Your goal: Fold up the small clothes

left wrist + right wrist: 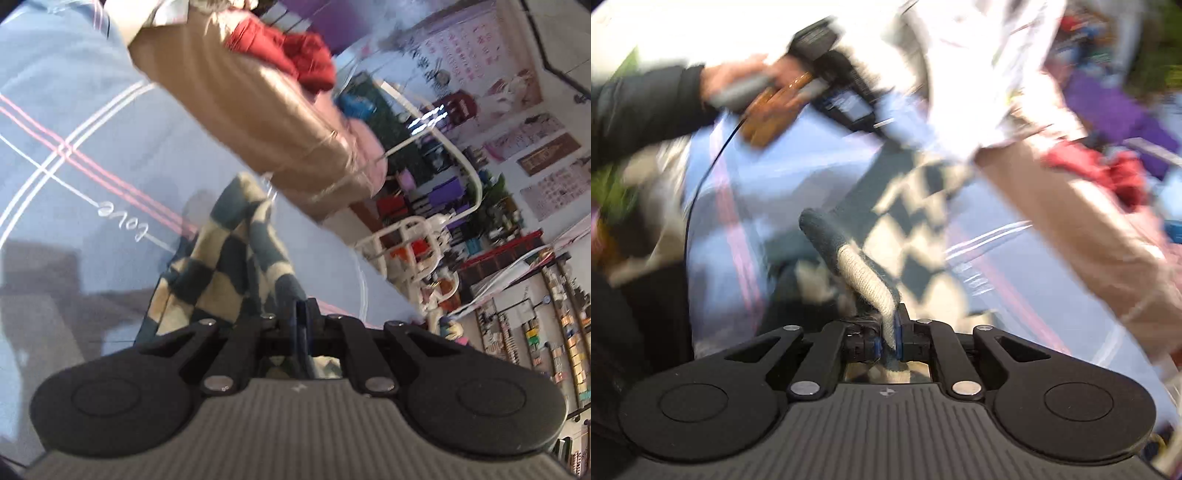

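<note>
A small checkered garment point(236, 254), dark teal and cream, hangs above the light blue cloth-covered table point(74, 110). My left gripper point(301, 314) is shut on one edge of it. My right gripper point(892, 332) is shut on a rolled cream and teal edge of the same garment point(916, 206). In the right wrist view the left gripper point(882, 123) shows at the top, held by a hand, with the garment stretched between the two. That view is motion-blurred.
A pile of clothes lies at the far side: a tan piece point(258, 110), a red piece point(295, 55) and a pink piece point(365, 147). Shop shelves point(517, 332) and a white rack point(413, 251) stand beyond the table edge.
</note>
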